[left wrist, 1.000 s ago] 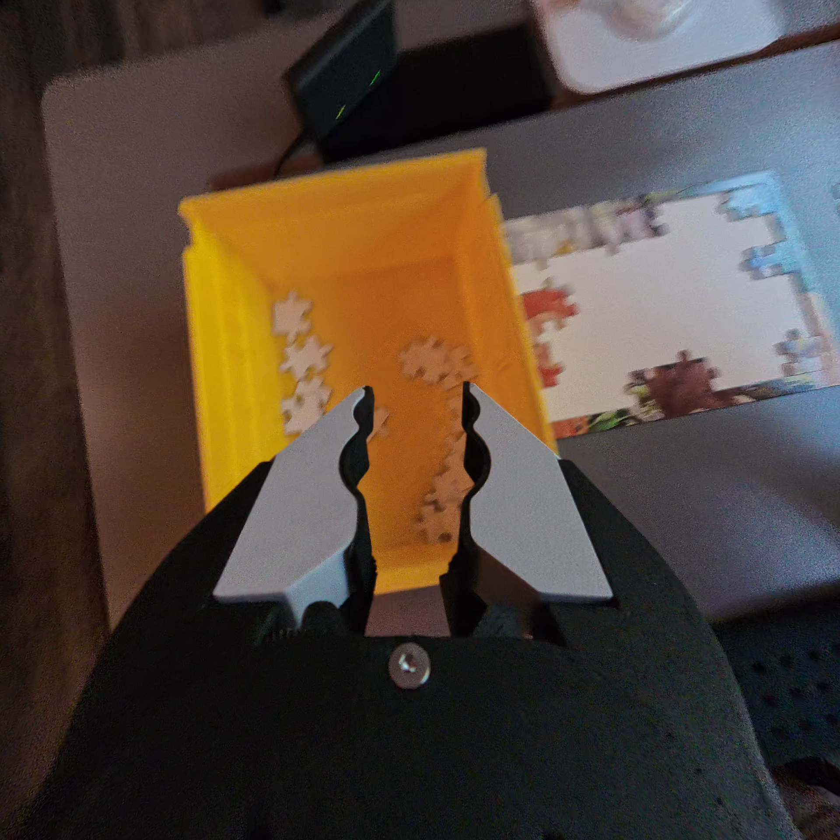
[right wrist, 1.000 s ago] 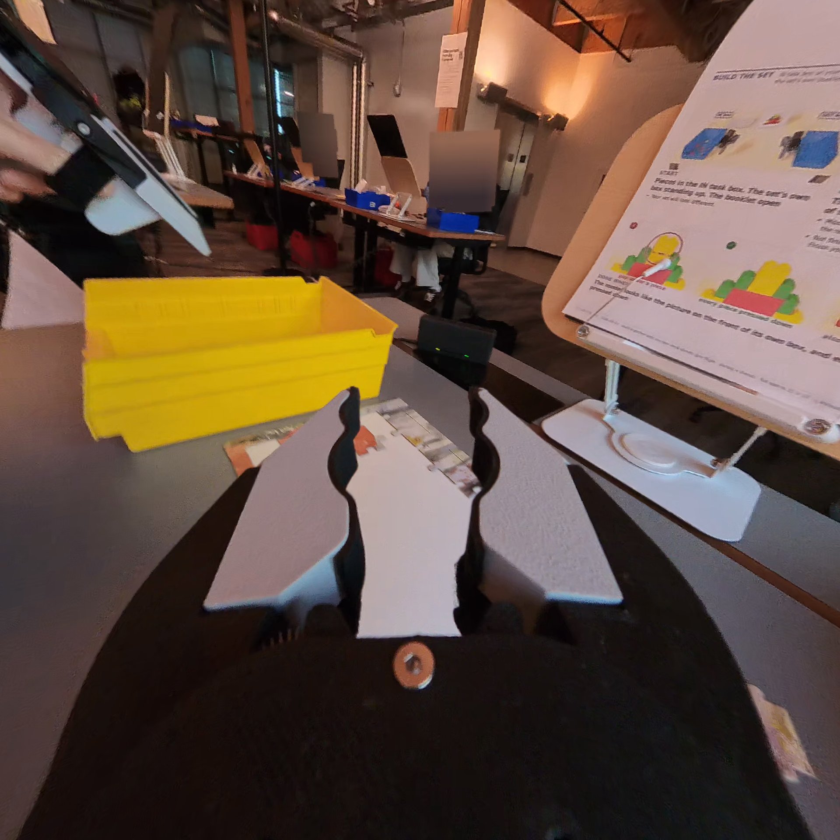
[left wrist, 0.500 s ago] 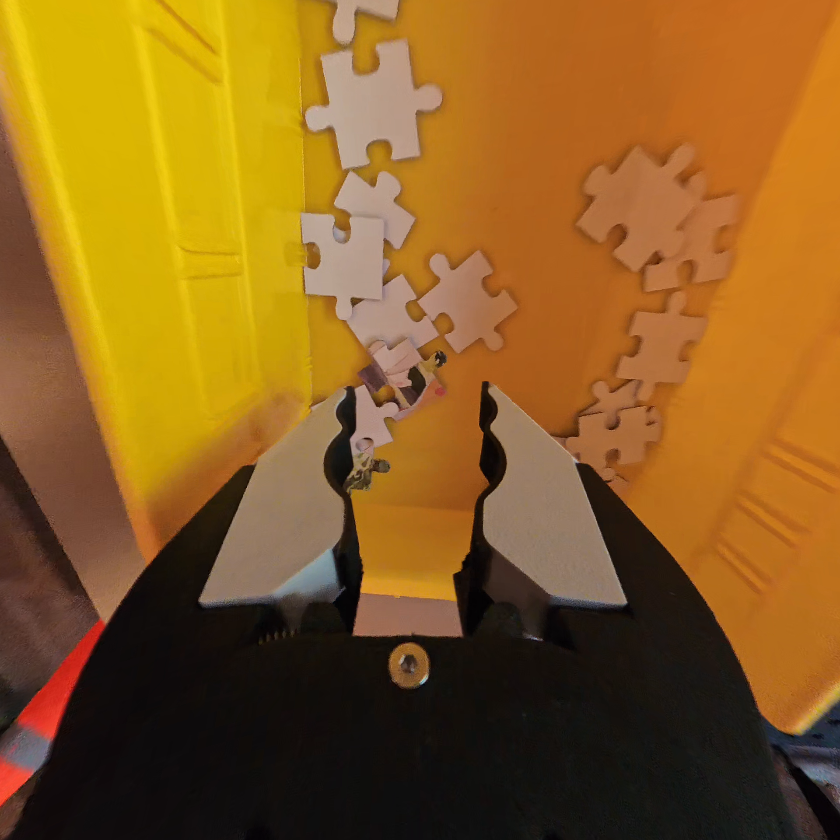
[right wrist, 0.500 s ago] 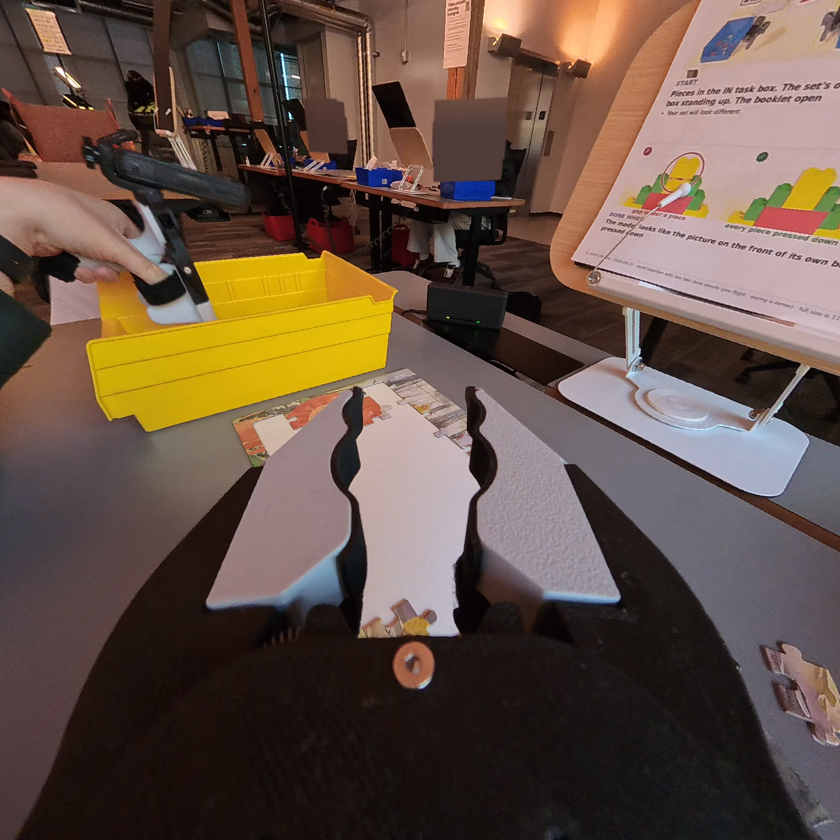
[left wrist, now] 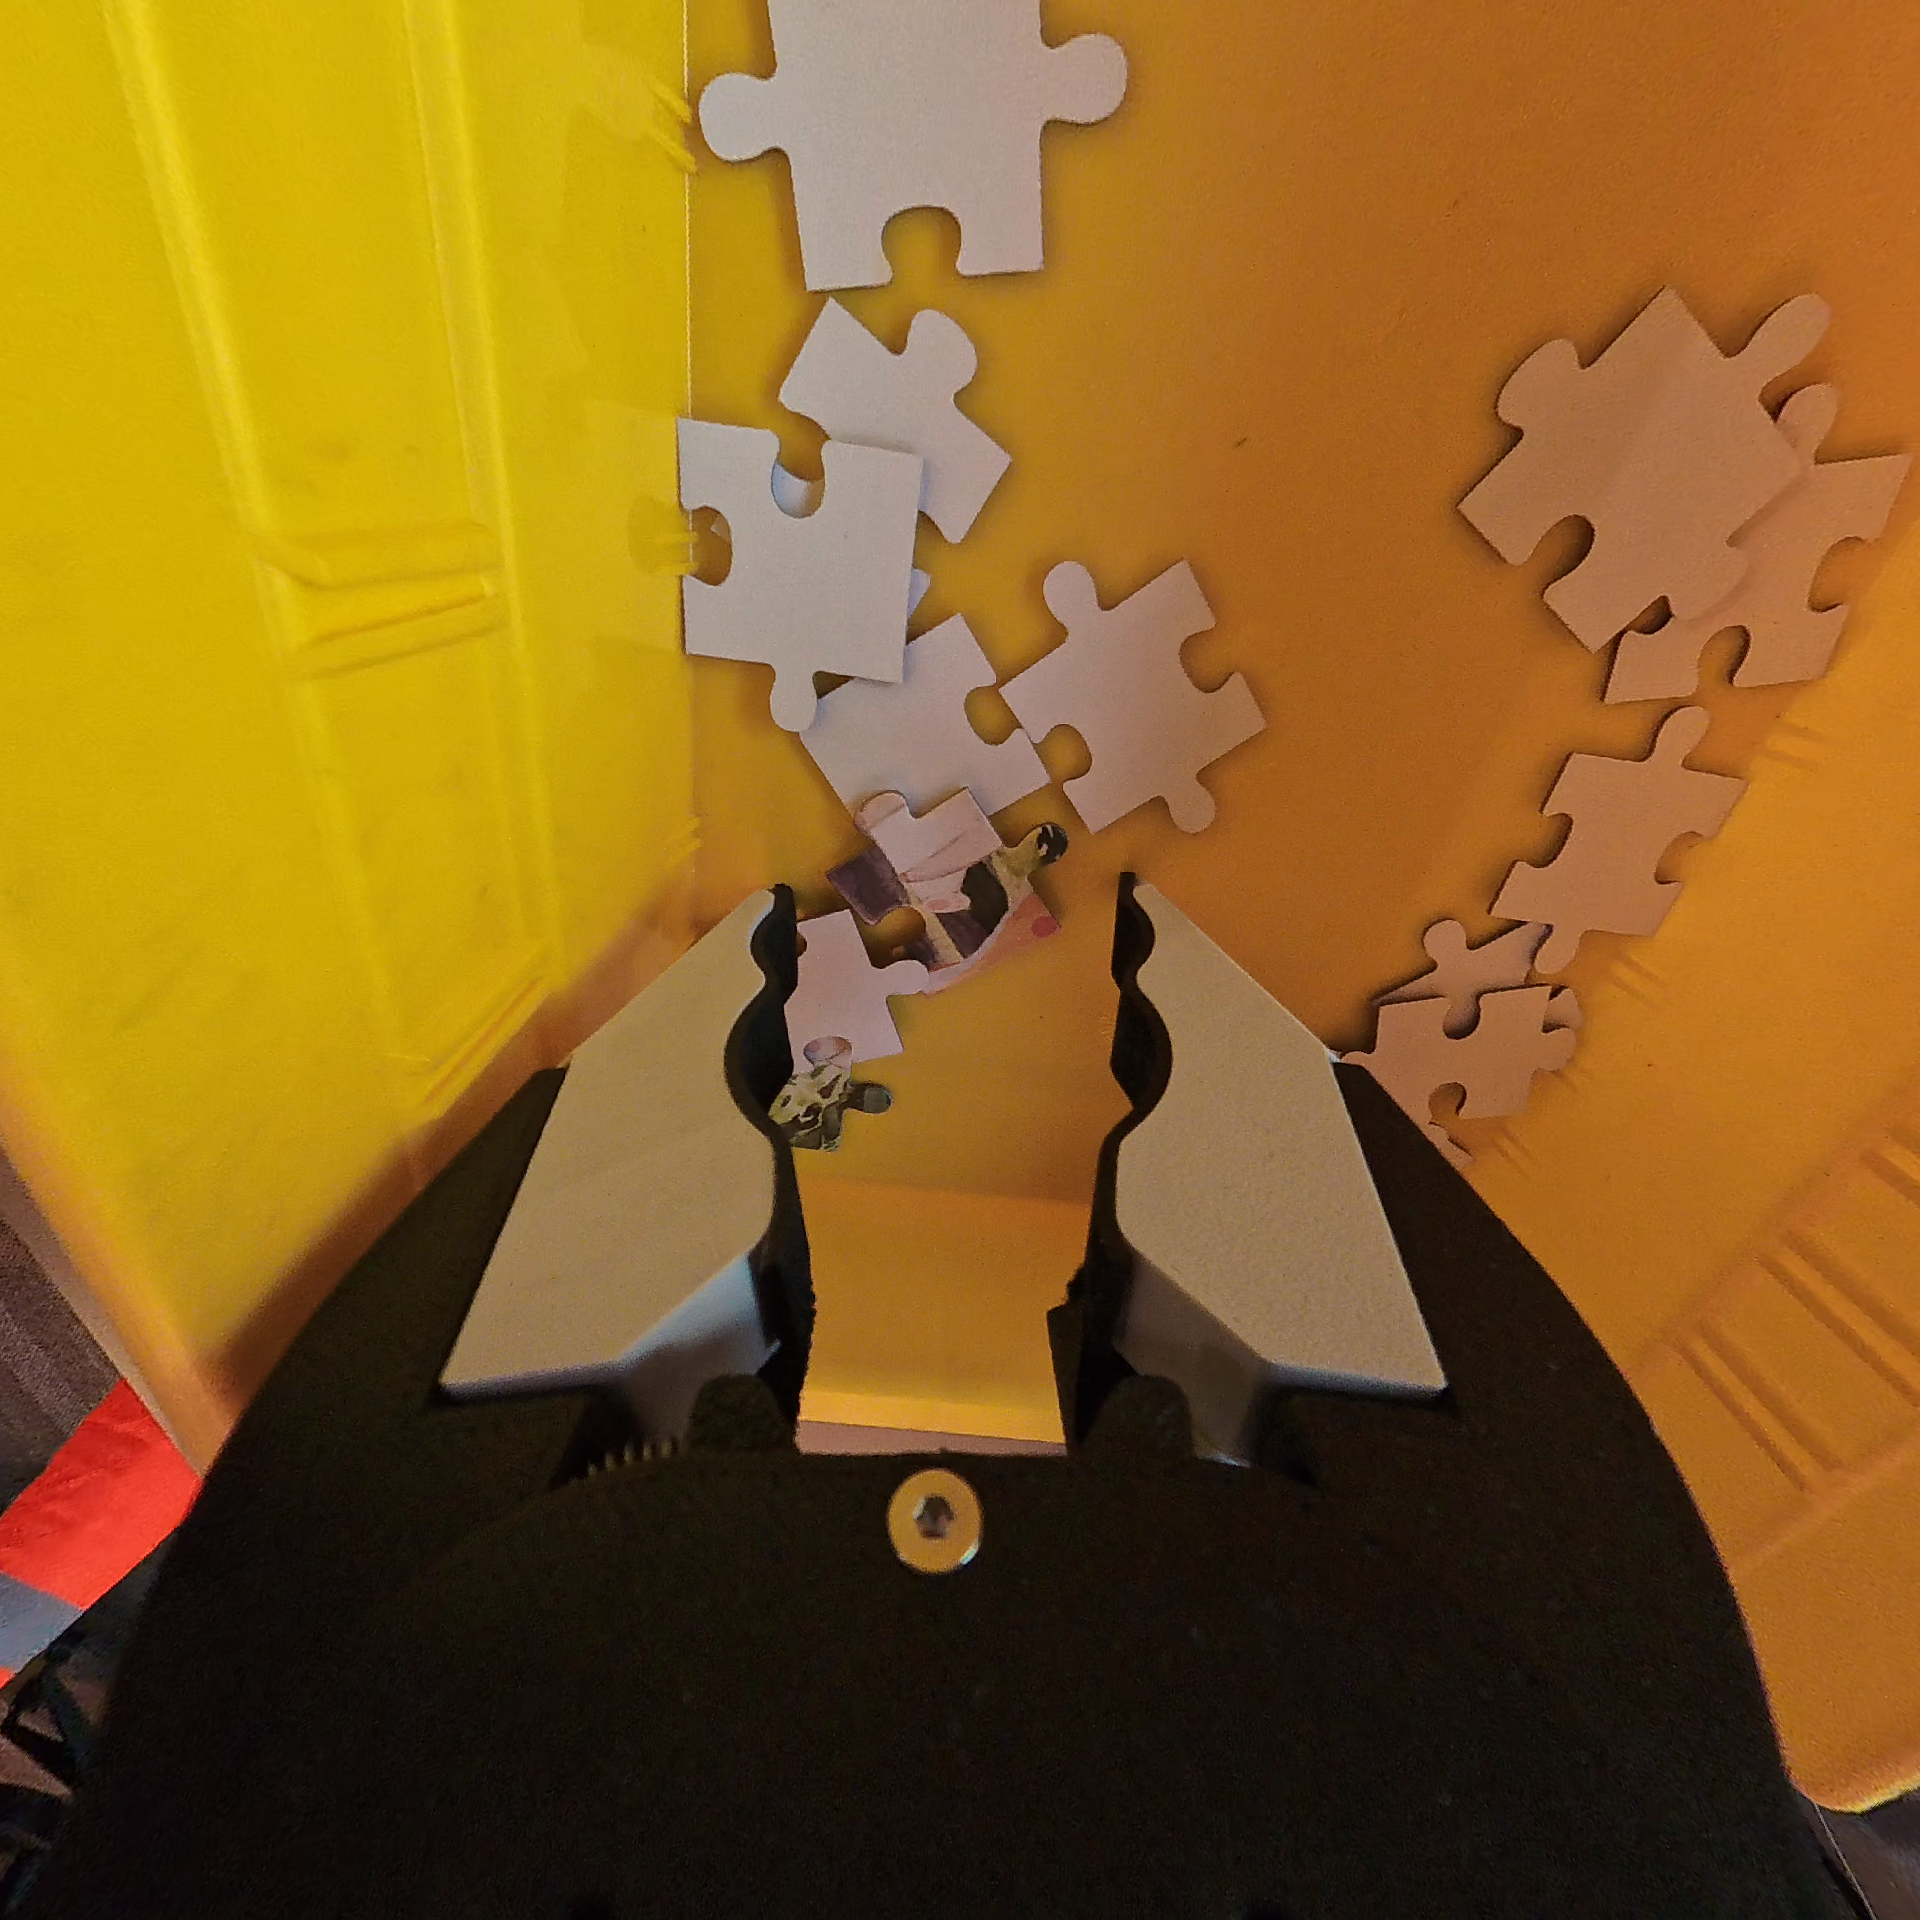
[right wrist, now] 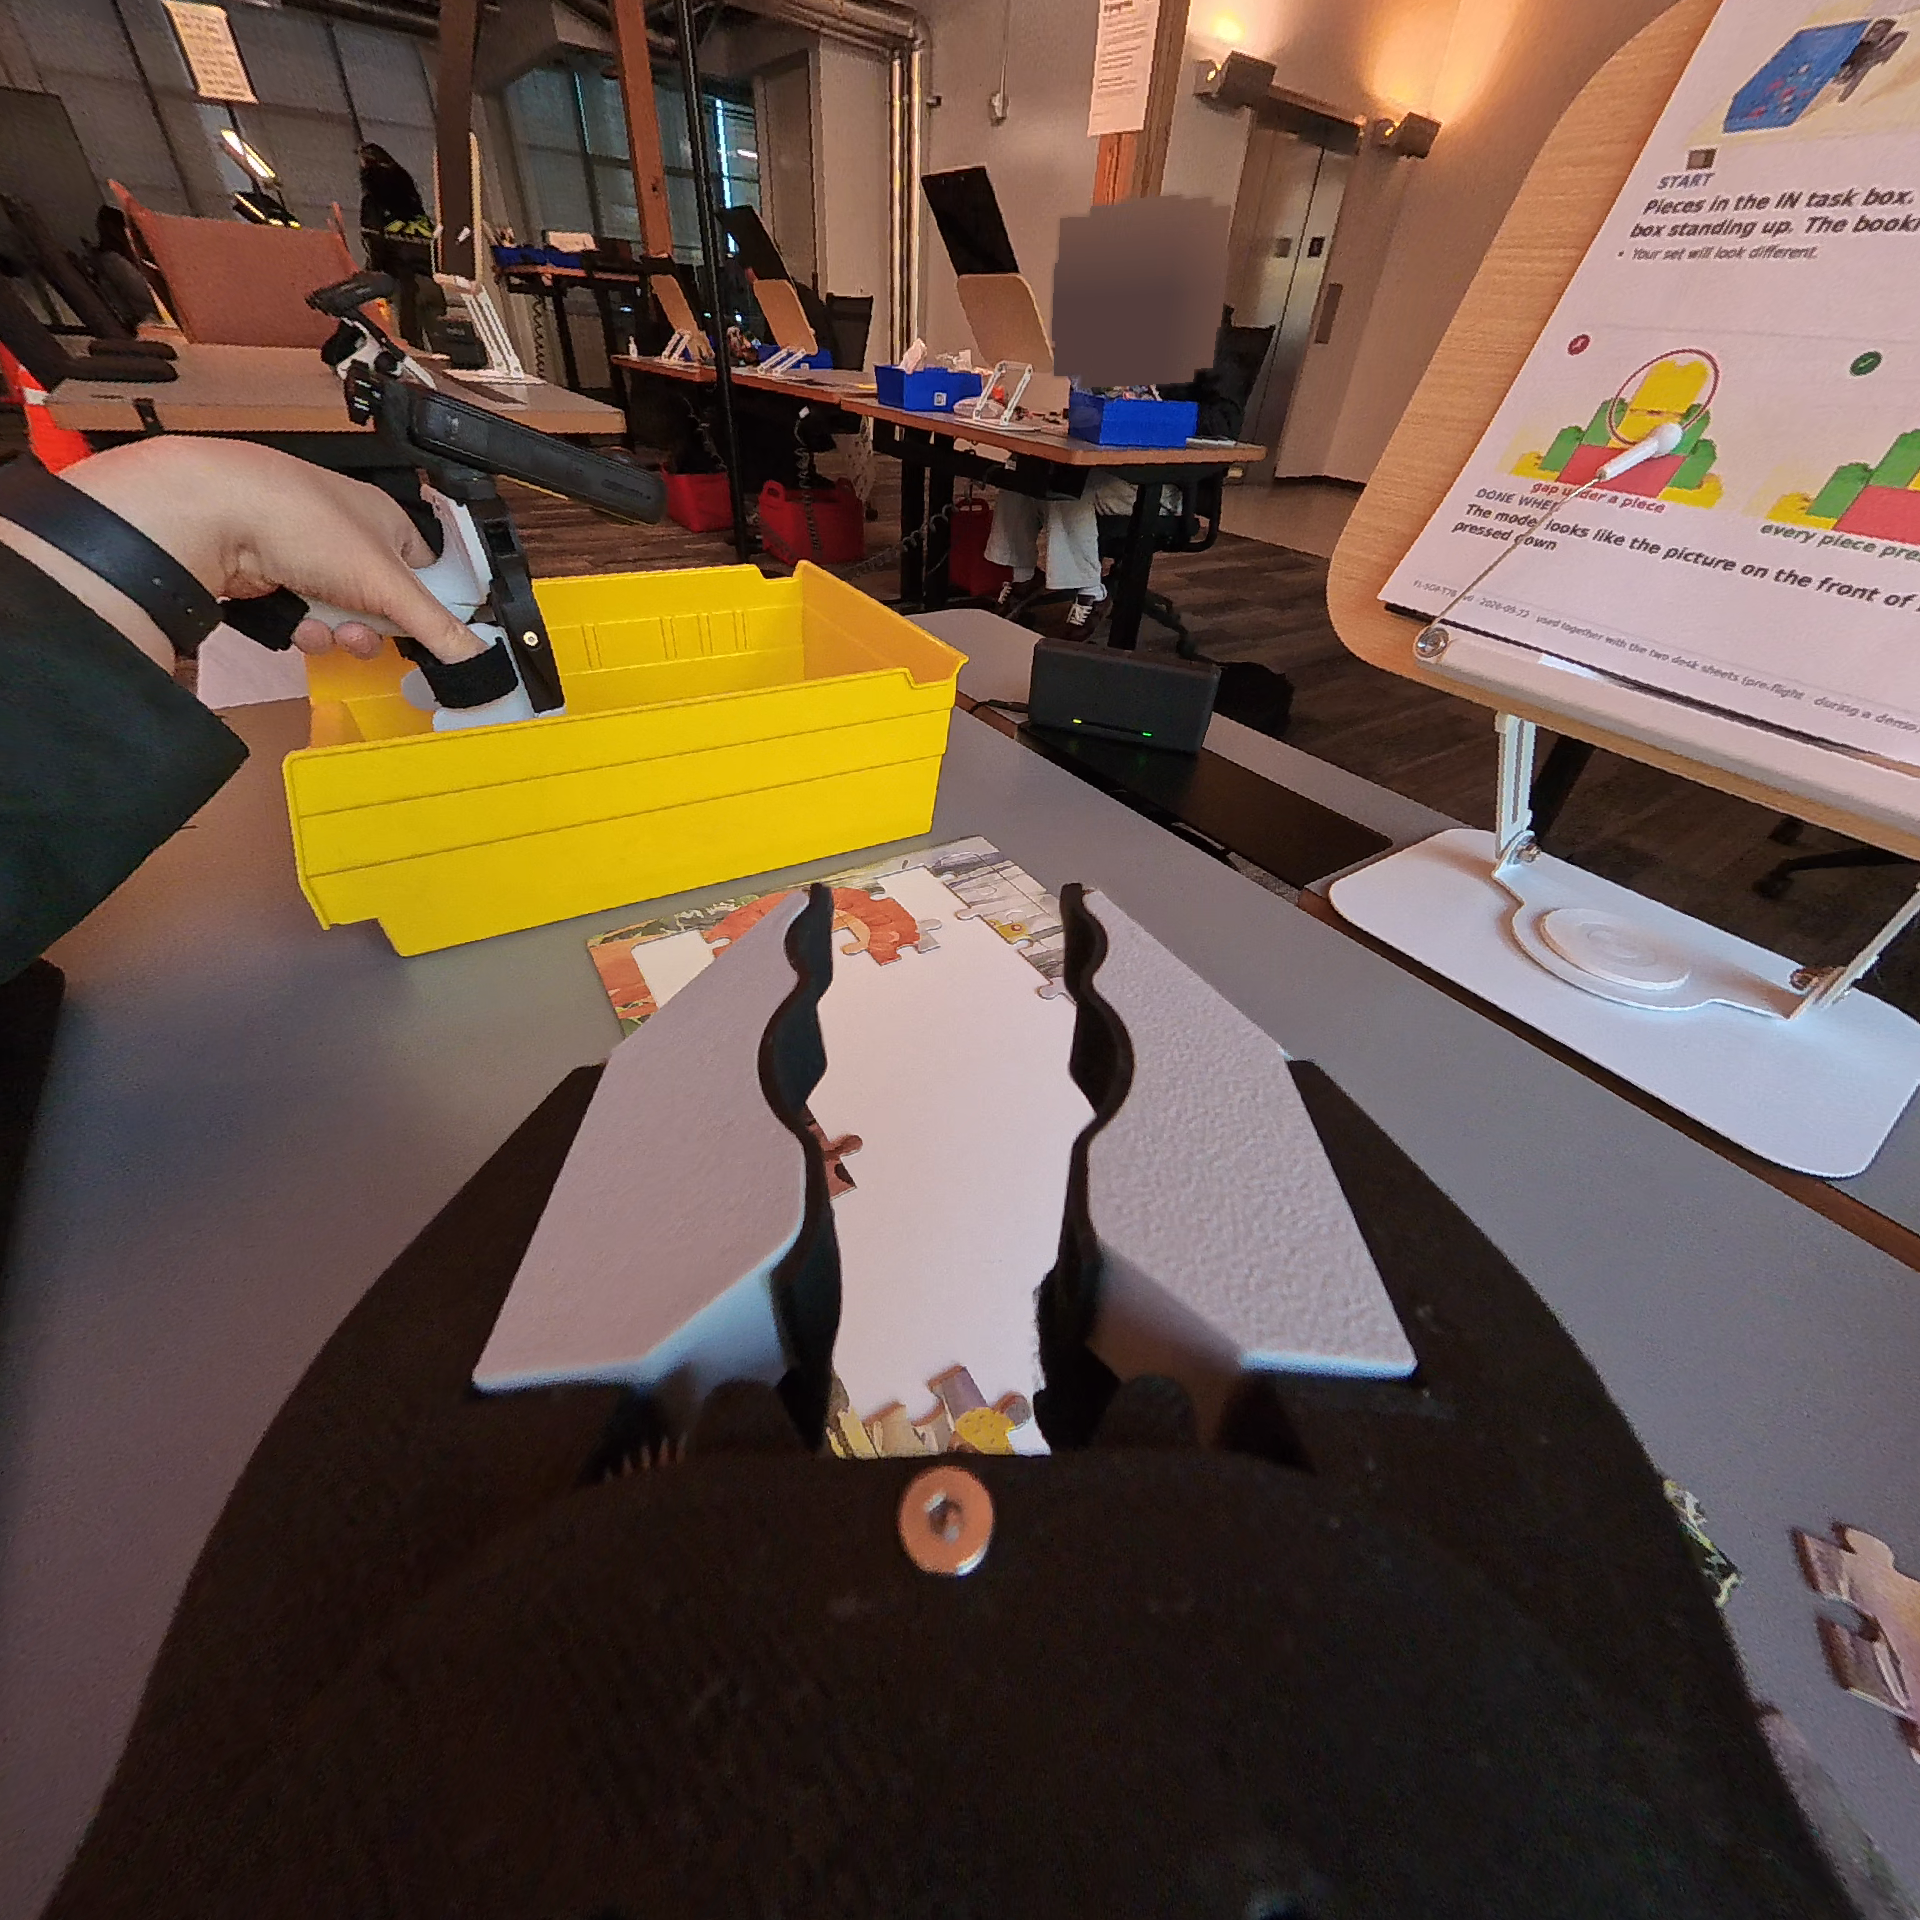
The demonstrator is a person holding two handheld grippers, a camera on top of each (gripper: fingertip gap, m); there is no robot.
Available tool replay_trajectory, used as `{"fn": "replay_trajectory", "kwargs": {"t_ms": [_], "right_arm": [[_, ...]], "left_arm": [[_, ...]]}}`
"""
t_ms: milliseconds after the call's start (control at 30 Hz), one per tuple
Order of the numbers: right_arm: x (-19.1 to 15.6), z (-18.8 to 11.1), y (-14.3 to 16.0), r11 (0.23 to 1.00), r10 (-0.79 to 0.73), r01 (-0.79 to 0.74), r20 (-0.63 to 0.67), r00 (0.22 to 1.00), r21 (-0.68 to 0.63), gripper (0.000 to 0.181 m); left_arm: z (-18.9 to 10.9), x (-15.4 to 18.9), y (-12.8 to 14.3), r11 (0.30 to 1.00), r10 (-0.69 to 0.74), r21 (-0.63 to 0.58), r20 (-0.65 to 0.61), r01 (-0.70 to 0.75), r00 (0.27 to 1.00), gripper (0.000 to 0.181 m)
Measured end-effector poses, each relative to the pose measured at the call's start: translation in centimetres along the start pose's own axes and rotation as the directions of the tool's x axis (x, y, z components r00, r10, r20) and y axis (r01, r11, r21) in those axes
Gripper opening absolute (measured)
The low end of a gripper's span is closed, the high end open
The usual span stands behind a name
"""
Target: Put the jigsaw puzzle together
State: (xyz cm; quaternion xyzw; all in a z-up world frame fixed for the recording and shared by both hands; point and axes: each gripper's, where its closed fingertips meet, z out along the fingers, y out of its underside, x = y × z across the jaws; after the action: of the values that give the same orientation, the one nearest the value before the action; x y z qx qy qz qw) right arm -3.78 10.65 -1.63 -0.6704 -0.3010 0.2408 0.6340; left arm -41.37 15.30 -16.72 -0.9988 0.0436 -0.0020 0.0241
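Observation:
My left gripper (left wrist: 951, 909) is open and empty, low inside the yellow bin (left wrist: 343, 623). Just ahead of its fingertips lies a picture-side-up puzzle piece (left wrist: 951, 894). Several white, face-down pieces (left wrist: 1132, 696) lie scattered on the bin floor. My right gripper (right wrist: 945, 904) is open and empty, hovering over the partly built puzzle (right wrist: 935, 1039) on the grey table, whose edge pieces frame a white middle. The right wrist view shows the yellow bin (right wrist: 644, 790) with the left gripper (right wrist: 488, 665) dipped into it.
A loose group of joined pieces (right wrist: 1860, 1621) lies on the table at the right. A white stand with an instruction sheet (right wrist: 1662, 540) stands at the right. A dark box (right wrist: 1122, 691) sits behind the bin. A hand and dark sleeve (right wrist: 156, 623) are at the left. The gap from one gripper's tips to the other's is roughly 40 centimetres.
My left gripper went from above the bin down into it, close to the pieces, and opened wider. My right gripper rose and pulled back slightly over the puzzle.

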Motion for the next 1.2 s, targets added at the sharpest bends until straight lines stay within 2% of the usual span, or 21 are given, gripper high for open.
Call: {"fn": "replay_trajectory", "kwargs": {"t_ms": [300,400,633,767,867,967,1067,1133,1200], "right_arm": [[0.2,-0.1,0.1,1.0,0.0,0.0,-0.003,1.0,-0.007,0.043],[0.4,-0.2,0.2,1.0,-0.001,0.001,-0.006,1.0,-0.014,0.043],[0.8,-0.3,0.3,1.0,-0.002,0.001,-0.016,1.0,-0.015,0.043],[1.2,-0.4,0.5,1.0,0.003,-0.003,-0.023,1.0,-0.017,0.043],[1.5,-0.4,0.6,1.0,-0.002,0.001,-0.035,0.999,-0.016,0.043],[1.9,-0.5,0.5,1.0,-0.013,0.012,-0.055,0.998,-0.004,0.043],[2.1,-0.6,0.1,0.998,-0.045,0.047,-0.073,0.996,0.037,0.043],[1.4,-0.6,-0.4,0.994,-0.074,0.078,-0.05,0.996,0.074,0.043],[-0.7,-0.7,-1.5,0.982,-0.119,0.114,0.027,0.992,0.149,0.044]], "left_arm": [[-0.1,0.3,0.1,1.0,0.015,-0.007,-0.001,-0.015,1.0,0.046],[-0.1,0.5,0.0,0.999,0.032,-0.005,-0.001,-0.032,0.999,0.036],[-0.3,0.3,0.0,1.0,0.01,0.003,-0.007,-0.01,1.0,0.035],[-1.9,0.4,-1.0,0.996,0.003,0.087,-0.007,-0.002,1.0,0.035],[-4.3,2.1,-2.1,0.982,0.019,0.189,-0.064,-0.006,0.998,0.035],[-8.4,6.1,-3.8,0.929,0.125,0.366,-0.189,-0.049,0.974,0.035],[-14.1,11.8,-5.5,0.81,0.299,0.583,-0.323,-0.06,0.898,0.035],[-18.3,17.0,-5.4,0.719,0.455,0.694,-0.435,-0.032,0.777,0.035],[-21.7,22.1,-4.4,0.657,0.598,0.754,-0.526,0.006,0.604,0.035]]}}
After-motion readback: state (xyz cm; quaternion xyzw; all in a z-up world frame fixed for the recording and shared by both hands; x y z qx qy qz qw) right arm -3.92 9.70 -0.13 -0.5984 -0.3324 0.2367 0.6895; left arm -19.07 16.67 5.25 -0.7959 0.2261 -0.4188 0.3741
